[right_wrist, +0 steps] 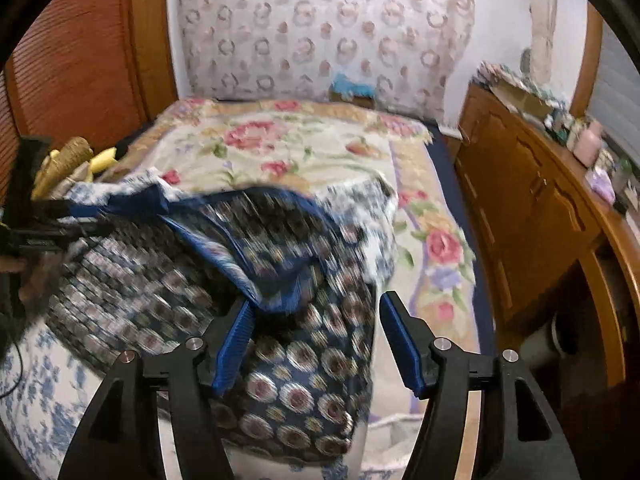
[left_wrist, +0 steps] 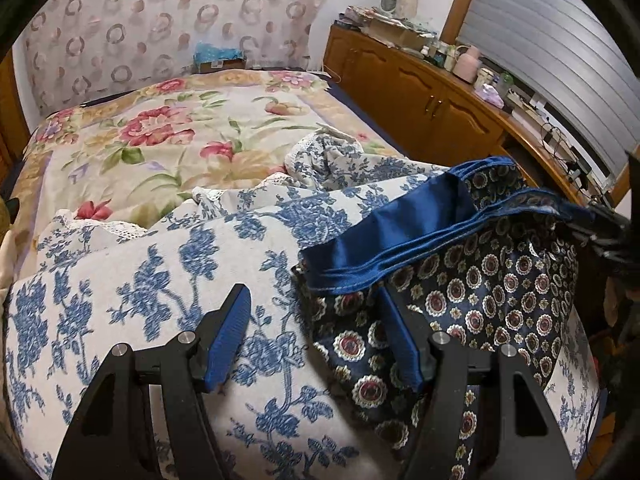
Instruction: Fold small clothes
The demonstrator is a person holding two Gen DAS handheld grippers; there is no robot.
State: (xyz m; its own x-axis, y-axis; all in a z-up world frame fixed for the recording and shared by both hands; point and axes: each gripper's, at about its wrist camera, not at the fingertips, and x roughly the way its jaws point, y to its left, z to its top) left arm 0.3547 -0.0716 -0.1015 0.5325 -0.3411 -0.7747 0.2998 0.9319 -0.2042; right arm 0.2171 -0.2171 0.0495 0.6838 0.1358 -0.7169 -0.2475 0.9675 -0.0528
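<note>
Both wrist cams low, close; share bed (left_wrist: 160, 136), patterned shorts (right_wrist: 304, 380)

The left gripper (left_wrist: 314, 322) has two matte black plastic arms with triangular cut-outs, each ending in a finger faced with a ribbed blue pad (left_wrist: 229, 336). Round silver screw heads (left_wrist: 187, 337) sit on the black linkage joints behind the pads, two on each side. The right gripper (right_wrist: 316, 328) is built the same: black arms with cut-outs, ribbed blue pads (right_wrist: 400, 344) and silver screws (right_wrist: 442, 343) at the pivots.
</note>
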